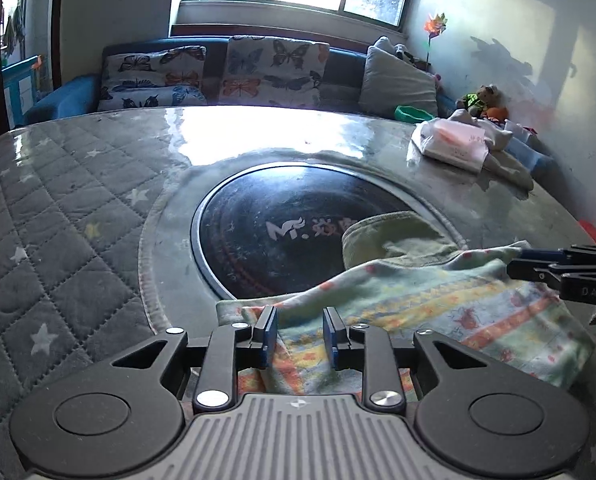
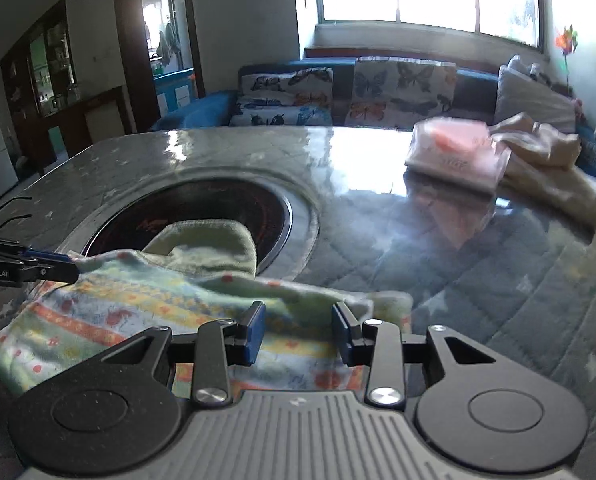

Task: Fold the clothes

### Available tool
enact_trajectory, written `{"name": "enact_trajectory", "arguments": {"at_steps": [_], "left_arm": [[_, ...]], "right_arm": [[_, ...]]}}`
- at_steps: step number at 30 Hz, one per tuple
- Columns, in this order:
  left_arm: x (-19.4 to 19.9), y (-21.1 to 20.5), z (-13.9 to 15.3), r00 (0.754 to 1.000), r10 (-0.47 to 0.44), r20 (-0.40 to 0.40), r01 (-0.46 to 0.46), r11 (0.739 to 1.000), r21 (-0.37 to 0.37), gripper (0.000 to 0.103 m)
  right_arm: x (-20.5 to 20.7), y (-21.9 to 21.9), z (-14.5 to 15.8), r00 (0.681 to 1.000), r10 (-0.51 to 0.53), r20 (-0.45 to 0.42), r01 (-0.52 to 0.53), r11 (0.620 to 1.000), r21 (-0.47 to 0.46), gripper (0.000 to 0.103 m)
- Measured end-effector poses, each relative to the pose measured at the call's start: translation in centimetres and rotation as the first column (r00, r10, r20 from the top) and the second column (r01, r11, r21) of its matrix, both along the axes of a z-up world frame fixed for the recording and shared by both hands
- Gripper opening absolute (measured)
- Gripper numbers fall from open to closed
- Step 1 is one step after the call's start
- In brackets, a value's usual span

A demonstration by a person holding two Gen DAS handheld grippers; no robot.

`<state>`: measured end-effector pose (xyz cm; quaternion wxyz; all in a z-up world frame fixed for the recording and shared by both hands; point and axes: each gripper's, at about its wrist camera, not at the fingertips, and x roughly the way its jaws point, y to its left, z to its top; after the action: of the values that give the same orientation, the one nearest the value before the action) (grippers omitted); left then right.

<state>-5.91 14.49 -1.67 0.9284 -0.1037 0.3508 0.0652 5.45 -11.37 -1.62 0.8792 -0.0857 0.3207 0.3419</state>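
A small patterned garment (image 1: 438,300) with orange, yellow and blue stripes and a green cuff lies on the glass-topped table, partly over the round black hob (image 1: 282,232). My left gripper (image 1: 300,332) is open, its fingers straddling the garment's near left corner. My right gripper (image 2: 298,334) is open over the garment's (image 2: 138,308) right edge. Each gripper shows in the other's view at the cloth's far side: the right one (image 1: 514,264) and the left one (image 2: 68,264).
A folded pink-and-white stack (image 1: 454,144) and a beige cloth (image 2: 550,164) lie at the table's far right. The quilted star-print table cover (image 1: 58,240) spreads to the left. A sofa with butterfly cushions (image 1: 270,72) stands behind the table.
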Motion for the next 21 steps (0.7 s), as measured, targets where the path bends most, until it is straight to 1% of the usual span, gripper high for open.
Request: {"name": "enact_trajectory", "arguments": {"at_steps": [4,9,12,14,15,16,17,19,21], "left_arm": [[0.7,-0.2,0.0,1.000,-0.002,-0.002,0.002,1.000,0.004,0.028],[1.0,-0.1,-0.2,1.000,-0.002,-0.011,0.002,1.000,0.005,0.028],[0.9,-0.2,0.2,1.000,-0.004,-0.008,0.004,1.000,0.005,0.029],[1.0,-0.3,0.3,1.000,-0.003,-0.005,0.003,1.000,0.007,0.030],[1.0,-0.3,0.2,1.000,-0.002,-0.008,0.002,1.000,0.009,0.031],[1.2,-0.3,0.1,1.000,0.000,-0.015,0.000,1.000,0.009,0.031],[1.3,-0.4,-0.1,1.000,0.003,-0.024,-0.003,1.000,0.008,0.031],[1.3,-0.6,-0.1,1.000,0.003,-0.025,-0.003,1.000,0.011,0.035],[1.3,-0.8,0.1,1.000,0.002,-0.027,-0.002,1.000,0.007,0.042]], "right_arm": [[0.4,1.6,0.3,1.000,0.022,0.015,-0.022,1.000,-0.005,0.036],[1.2,2.8,-1.1,1.000,0.019,-0.001,-0.019,0.999,-0.039,0.036],[1.2,2.5,-0.6,1.000,0.006,0.007,-0.005,0.999,-0.033,0.036],[0.7,2.3,0.0,1.000,0.018,0.014,-0.018,1.000,-0.019,0.038],[0.3,2.3,0.2,1.000,0.025,0.018,-0.025,1.000,-0.015,0.042],[0.0,2.3,0.2,0.999,0.032,0.021,-0.032,0.999,-0.012,0.050],[-0.3,2.3,0.2,0.999,0.037,0.020,-0.037,0.999,-0.012,0.053],[-0.7,2.3,-0.4,0.999,0.044,0.001,-0.044,0.999,-0.024,0.054],[-1.1,2.3,-0.7,0.999,0.043,-0.009,-0.043,0.999,-0.032,0.056]]}}
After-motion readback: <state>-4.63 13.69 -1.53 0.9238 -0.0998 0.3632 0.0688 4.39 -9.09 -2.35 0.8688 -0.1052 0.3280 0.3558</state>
